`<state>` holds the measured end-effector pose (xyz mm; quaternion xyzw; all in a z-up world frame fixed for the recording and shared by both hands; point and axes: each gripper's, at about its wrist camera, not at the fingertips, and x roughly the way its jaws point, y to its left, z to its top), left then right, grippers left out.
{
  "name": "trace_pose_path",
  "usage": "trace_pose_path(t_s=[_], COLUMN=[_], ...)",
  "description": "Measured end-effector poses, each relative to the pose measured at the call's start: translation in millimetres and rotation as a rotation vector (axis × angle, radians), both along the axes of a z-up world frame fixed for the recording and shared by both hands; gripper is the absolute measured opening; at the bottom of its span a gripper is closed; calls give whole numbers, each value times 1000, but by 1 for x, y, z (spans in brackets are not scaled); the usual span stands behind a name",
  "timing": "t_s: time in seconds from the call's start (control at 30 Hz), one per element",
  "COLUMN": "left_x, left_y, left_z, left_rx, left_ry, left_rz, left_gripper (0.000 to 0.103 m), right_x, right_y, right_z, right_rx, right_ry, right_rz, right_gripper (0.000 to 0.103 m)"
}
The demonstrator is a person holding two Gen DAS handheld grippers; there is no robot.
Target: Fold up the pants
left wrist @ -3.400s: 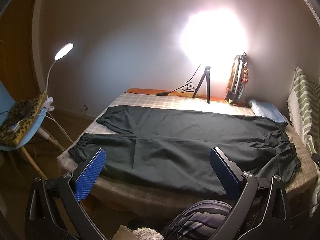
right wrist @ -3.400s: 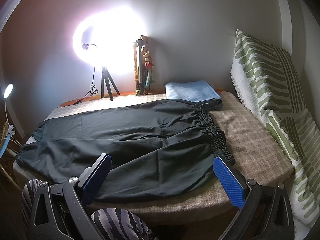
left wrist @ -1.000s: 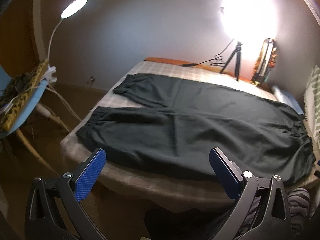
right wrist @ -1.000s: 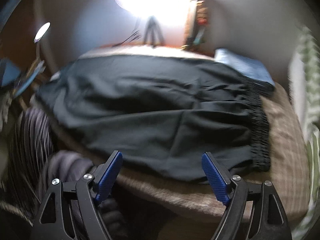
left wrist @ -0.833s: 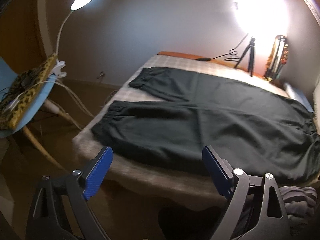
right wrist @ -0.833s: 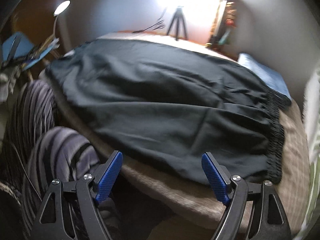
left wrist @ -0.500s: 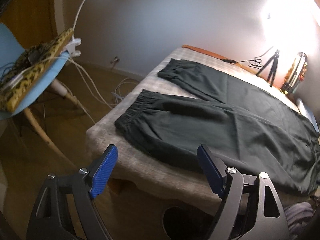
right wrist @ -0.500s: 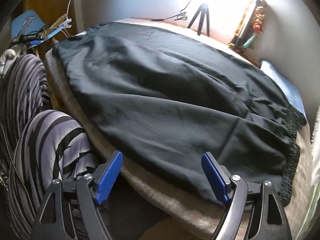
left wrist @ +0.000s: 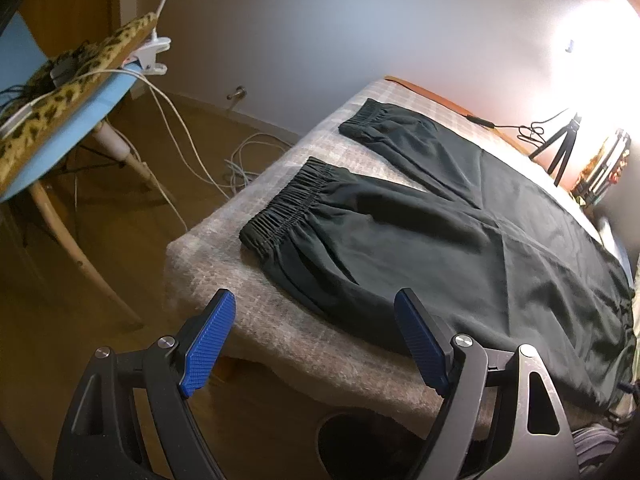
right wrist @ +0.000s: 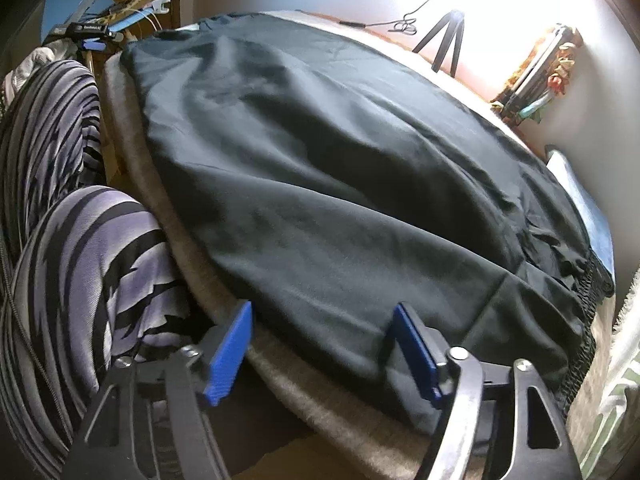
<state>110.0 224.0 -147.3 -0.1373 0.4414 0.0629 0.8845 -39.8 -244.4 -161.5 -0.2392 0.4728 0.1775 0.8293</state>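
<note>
While the pants [left wrist: 460, 248] lay flat, the left gripper [left wrist: 316, 340] hung open and the right gripper [right wrist: 324, 350] was closing, nothing pinched yet — next, seize the hem at twelve o'clock.

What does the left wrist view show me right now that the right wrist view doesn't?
Only the left wrist view shows the two elastic leg cuffs, the wooden floor with its cables, and the left gripper, open over the bed's near edge. Only the right wrist view shows the gathered waistband, the person's striped knees, and the right gripper, jaws closing with nothing between them yet. Both show the dark pants flat on the bed, and the tripod.
</note>
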Motion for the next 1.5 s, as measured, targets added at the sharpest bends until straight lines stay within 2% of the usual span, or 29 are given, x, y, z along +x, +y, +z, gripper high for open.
trace_pose_path(t_s=[0.07, 0.2, 0.27, 0.4, 0.5, 0.67, 0.7, 0.73, 0.77, 0.83, 0.87, 1.0, 1.13, 1.33, 1.5], left_x=[-1, 1, 7, 20, 28, 37, 39, 40, 41, 41, 41, 36, 31, 39, 54], left_y=[5, 17, 25, 36, 41, 38, 37, 37, 36, 37, 38, 39, 36, 29, 20], left_z=[-1, -5, -10, -24, -33, -34, -34, -33, -34, -34, -34, -27, -7, 36, 55], left_rx=[-17, -51, -105, -163, -202, -173, -166, -151, -136, -133, -148, -170, -174, -149, -107], left_ry=[-3, 1, 20, 65, 80, 64, 60, 55, 57, 43, 31, -10, -74, -168, -206], left_rz=[1, 23, 38, 67, 94, 125, 130, 136, 141, 154, 156, 177, 173, 155, 128], left_gripper=[82, 82, 82, 82, 82, 80, 69, 43, 30, 15, 12, 10, 8, 8, 8], right_x=[1, 5, 6, 13, 18, 23, 24, 24, 24, 25, 25, 22, 22, 38, 58], right_y=[2, 7, 10, 14, 15, 16, 16, 16, 16, 18, 18, 20, 19, 17, 16], right_z=[0, 2, 3, 10, 15, 19, 20, 20, 21, 22, 23, 31, 49, 86, 104], right_rx=[-3, -23, -30, -52, -69, -90, -92, -92, -91, -92, -95, -110, -125, -137, -147], right_ry=[-8, -24, -33, -73, -93, -96, -101, -103, -106, -112, -117, -160, -232, -325, -366], right_rz=[9, -1, -3, -19, -20, -20, -23, -24, -27, -30, -33, -46, -63, -84, -94], right_gripper=[63, 32, 26, 13, 12, 12, 12, 11, 11, 9, 7, 5, 3, 1, 0])
